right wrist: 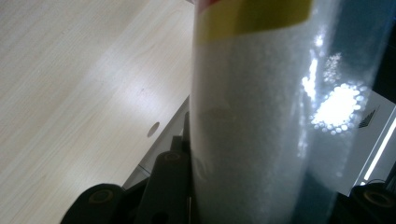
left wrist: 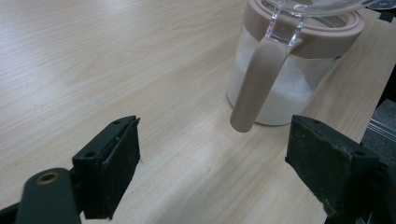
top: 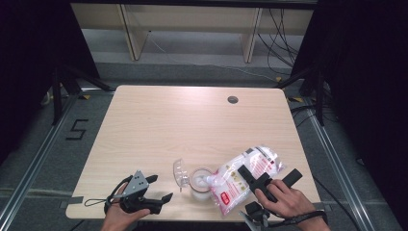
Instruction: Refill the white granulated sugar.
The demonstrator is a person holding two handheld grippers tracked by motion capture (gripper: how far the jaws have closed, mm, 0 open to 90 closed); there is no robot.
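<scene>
A dark room with black curtains on either side and a pale shelf unit at the back surrounds a light wooden table (top: 159, 125), bare over most of its top, with a small round grommet (top: 233, 99) near its far right corner. All the work sits close to the near edge, right of centre. There the bag (top: 245, 177), a clear pouch of white grains with red print, lies tilted with its long axis running from the right edge down toward the jar (top: 199, 185), its lower mouth end touching the jar's open rim. The right gripper (top: 262, 180) is clenched across the bag's upper half, the plastic pressed between its jaws, so the pour depends on keeping that mouth over the jar, which lies to the gripper's left. The jar stands upright, part filled with white powder, its beige collar and long handle (left wrist: 254, 88) facing the left gripper (top: 161, 190), and its clear lid (top: 180, 172) hangs open on the far left side. The left gripper rests near the near left corner, jaws spread and empty, just short of the handle; I judge it nearer for steadying the jar.
</scene>
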